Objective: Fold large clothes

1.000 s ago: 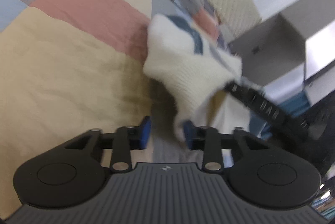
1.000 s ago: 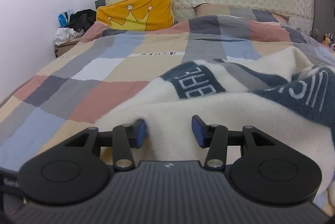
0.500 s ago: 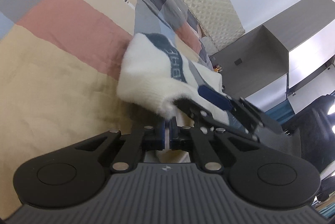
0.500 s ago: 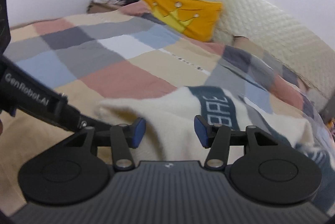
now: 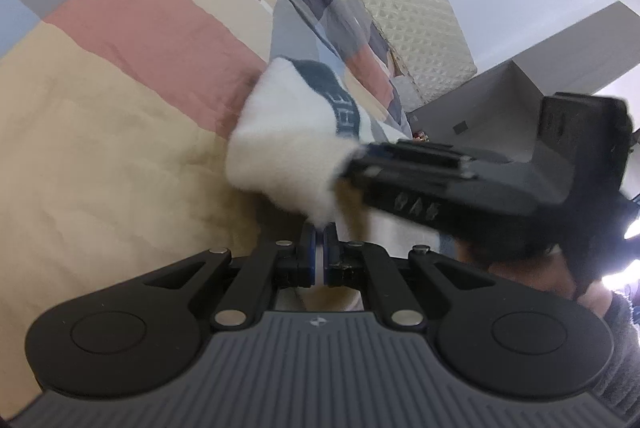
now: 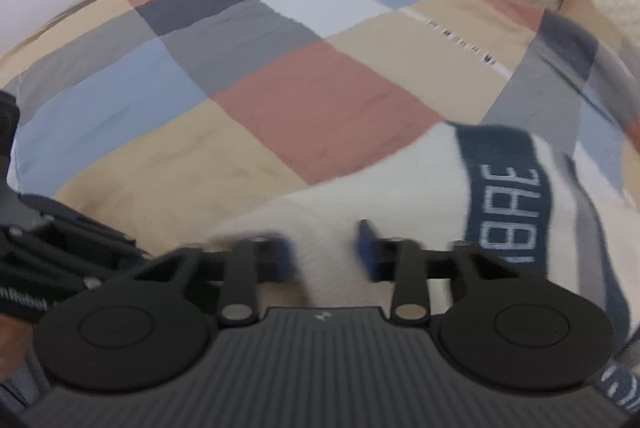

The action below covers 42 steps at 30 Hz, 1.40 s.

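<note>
Left wrist view: my left gripper (image 5: 319, 248) is clamped tight on a corner of the cream sweater (image 5: 288, 148), which lies on the patchwork quilt (image 5: 120, 132) toward the bed's near edge. My right gripper (image 6: 325, 252) is closing, fleece between its blue pads (image 6: 366, 248); blur hides whether they bite yet. I judge the step is securing a second hold along the same hem. To do it well I would let the right pads seat fully before lifting, and keep both holds level so the fold falls straight. No containers are in view.
</note>
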Tool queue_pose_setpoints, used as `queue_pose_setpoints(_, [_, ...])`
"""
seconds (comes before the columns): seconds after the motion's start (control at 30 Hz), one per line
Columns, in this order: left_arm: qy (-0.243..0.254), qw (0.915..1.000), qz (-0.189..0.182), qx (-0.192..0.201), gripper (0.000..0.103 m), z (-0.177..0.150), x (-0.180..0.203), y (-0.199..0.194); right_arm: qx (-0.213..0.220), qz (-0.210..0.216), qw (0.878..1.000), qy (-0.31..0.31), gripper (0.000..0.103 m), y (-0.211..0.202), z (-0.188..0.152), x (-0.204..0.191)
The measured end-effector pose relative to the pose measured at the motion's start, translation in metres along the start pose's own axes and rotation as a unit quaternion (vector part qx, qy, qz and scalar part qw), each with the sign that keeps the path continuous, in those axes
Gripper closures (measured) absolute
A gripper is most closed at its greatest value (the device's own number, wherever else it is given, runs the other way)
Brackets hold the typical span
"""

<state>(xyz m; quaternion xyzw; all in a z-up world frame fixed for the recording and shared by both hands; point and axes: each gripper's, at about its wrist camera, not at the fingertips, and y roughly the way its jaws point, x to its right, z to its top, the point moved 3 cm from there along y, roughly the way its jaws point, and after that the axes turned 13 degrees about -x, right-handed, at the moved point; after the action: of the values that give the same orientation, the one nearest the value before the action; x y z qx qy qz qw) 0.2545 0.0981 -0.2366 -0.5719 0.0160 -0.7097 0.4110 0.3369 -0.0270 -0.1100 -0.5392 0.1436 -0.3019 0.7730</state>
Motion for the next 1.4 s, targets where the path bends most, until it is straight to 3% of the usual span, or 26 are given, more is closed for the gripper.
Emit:
queue_pose_setpoints(0.2, [0.031, 0.9991, -0.028, -0.011, 0.096, -0.014, 0.019, 0.018, 0.055, -0.004, 0.998, 0.044, 0.091, -0.037, -0.002, 0.018])
queue_pose_setpoints(0.23, [0.033, 0.9991, -0.025, -0.009, 0.094, -0.018, 0.022, 0.023, 0.068, -0.01, 0.996, 0.049, 0.092, -0.046, -0.004, 0.02])
queue_pose_setpoints(0.27, [0.03, 0.9994, -0.019, -0.008, 0.084, -0.02, 0.023, 0.028, 0.078, -0.013, 0.995, 0.055, 0.092, -0.052, -0.006, 0.023])
queue_pose_setpoints(0.3, [0.018, 0.9997, -0.012, -0.003, 0.071, -0.022, 0.023, 0.034, 0.09, -0.016, 0.994, 0.063, 0.092, -0.059, -0.008, 0.026])
queue_pose_setpoints(0.37, [-0.013, 0.9996, -0.022, 0.008, 0.065, -0.024, 0.019, 0.043, 0.111, -0.026, 0.991, 0.073, 0.093, -0.071, -0.012, 0.03])
queue_pose_setpoints(0.5, [-0.06, 0.9957, -0.067, 0.021, 0.062, -0.029, 0.018, 0.061, 0.143, -0.039, 0.985, 0.086, 0.093, -0.09, -0.022, 0.032])
queue_pose_setpoints(0.6, [-0.065, 0.9961, -0.049, 0.032, 0.062, -0.033, 0.022, 0.072, 0.16, -0.044, 0.982, 0.091, 0.093, -0.097, -0.03, 0.034])
queue_pose_setpoints(0.73, [-0.102, 0.9932, -0.052, 0.022, 0.062, -0.038, 0.018, 0.092, 0.185, -0.041, 0.977, 0.099, 0.093, -0.101, -0.039, 0.039])
queue_pose_setpoints(1.03, [-0.2, 0.9741, -0.106, -0.004, 0.062, -0.04, 0.024, 0.139, 0.222, -0.071, 0.967, 0.105, 0.093, -0.107, -0.044, 0.054])
queue_pose_setpoints(1.17, [-0.234, 0.9631, -0.128, -0.034, 0.063, -0.042, 0.031, 0.164, 0.237, -0.087, 0.961, 0.11, 0.093, -0.11, -0.045, 0.06])
queue_pose_setpoints(1.23, [-0.236, 0.9618, -0.133, -0.035, 0.076, -0.044, 0.034, 0.169, 0.243, -0.094, 0.958, 0.118, 0.093, -0.111, -0.046, 0.065])
queue_pose_setpoints(1.27, [-0.229, 0.9629, -0.138, -0.036, 0.088, -0.044, 0.037, 0.17, 0.244, -0.099, 0.957, 0.122, 0.093, -0.112, -0.046, 0.067])
queue_pose_setpoints(1.3, [-0.217, 0.9671, -0.129, -0.032, 0.093, -0.043, 0.041, 0.167, 0.246, -0.106, 0.955, 0.128, 0.094, -0.114, -0.047, 0.069])
queue_pose_setpoints(1.4, [-0.188, 0.9765, -0.104, -0.013, 0.095, -0.033, 0.05, 0.153, 0.255, -0.129, 0.948, 0.144, 0.094, -0.121, -0.05, 0.077])
